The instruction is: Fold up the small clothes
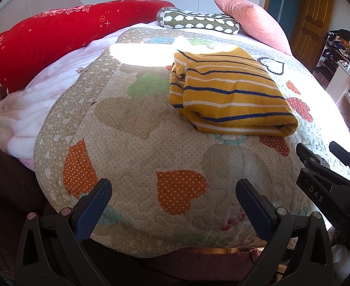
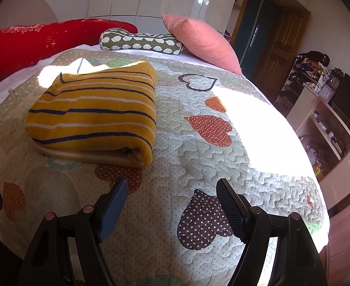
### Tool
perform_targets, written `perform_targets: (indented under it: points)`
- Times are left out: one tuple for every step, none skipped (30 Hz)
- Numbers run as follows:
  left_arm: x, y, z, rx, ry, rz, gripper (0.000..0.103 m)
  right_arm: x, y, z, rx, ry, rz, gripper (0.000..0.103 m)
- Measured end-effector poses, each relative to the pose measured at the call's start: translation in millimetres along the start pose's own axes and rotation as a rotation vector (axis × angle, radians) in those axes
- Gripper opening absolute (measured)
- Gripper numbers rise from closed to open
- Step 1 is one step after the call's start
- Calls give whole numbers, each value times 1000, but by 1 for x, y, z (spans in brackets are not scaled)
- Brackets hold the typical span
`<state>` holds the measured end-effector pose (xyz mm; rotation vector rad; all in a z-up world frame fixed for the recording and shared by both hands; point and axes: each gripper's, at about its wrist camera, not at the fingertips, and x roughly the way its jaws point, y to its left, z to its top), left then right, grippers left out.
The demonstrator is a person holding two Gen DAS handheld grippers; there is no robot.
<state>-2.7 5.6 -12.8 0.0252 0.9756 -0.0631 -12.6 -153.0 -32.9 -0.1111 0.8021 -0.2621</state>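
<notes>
A small yellow garment with blue and white stripes lies folded into a thick rectangle on the heart-patterned quilt. It also shows in the right wrist view, at the left. My left gripper is open and empty, above the quilt, well short of the garment. My right gripper is open and empty, just near and right of the garment's folded edge. The right gripper shows at the right edge of the left wrist view.
A red blanket lies along the left of the bed. A patterned bolster and a pink pillow lie at the head. Shelves with clutter and a wooden door stand to the right.
</notes>
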Motion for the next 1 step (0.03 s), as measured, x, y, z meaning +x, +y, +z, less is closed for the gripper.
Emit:
perform_targets:
  points:
    - [0, -1, 0, 5, -2, 4, 103, 0, 0, 0, -1, 1, 4, 80]
